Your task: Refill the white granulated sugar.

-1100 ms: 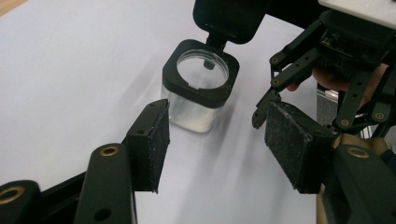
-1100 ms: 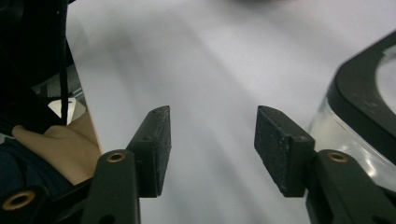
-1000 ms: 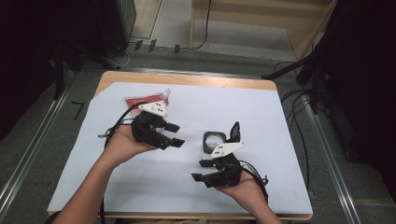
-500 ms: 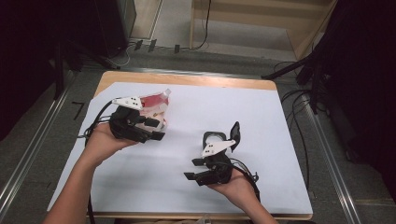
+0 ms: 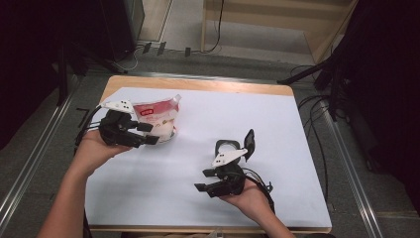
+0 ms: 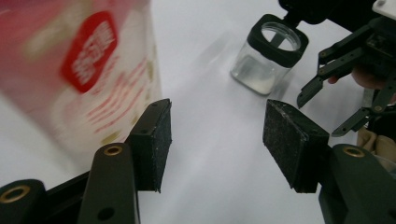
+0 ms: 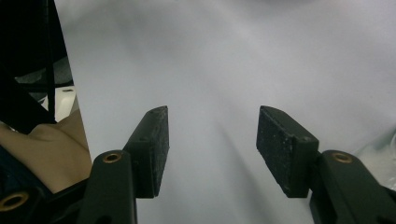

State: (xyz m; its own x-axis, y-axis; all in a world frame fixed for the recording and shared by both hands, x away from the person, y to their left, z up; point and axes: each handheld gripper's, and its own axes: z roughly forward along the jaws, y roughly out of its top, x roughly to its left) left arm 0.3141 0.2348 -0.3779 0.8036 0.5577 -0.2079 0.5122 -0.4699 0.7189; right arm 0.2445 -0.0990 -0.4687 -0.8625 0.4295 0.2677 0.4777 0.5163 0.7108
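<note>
Looking down from the high view, the left claw (image 5: 143, 135) is sitting just beside a red-and-white pouch (image 5: 157, 117) that is standing at the left rear of the white surface (image 5: 297, 148), its jaws standing apart with nothing between them; whether a jaw is touching the pouch I cannot tell. The right claw (image 5: 205, 179) is lying near the front middle of the surface, jaws likewise spread and gripping nothing, pointing left. A clear jar (image 5: 226, 148) with a black rim and its black lid (image 5: 249, 144) flipped up is standing just behind the right claw's white plate.

Looking along the left gripper view, the left claw (image 6: 217, 135) is gaping over bare white surface (image 6: 210, 186), the pouch (image 6: 79, 70) is looming, blurred, just beyond the left-hand pad, and the jar (image 6: 268, 60) is standing farther off, with the right claw (image 6: 327, 112) beside it.

Looking along the right gripper view, the right claw (image 7: 210, 149) is standing open over the plain surface (image 7: 224, 56), with a forearm (image 7: 46, 149) showing at the left edge.
</note>
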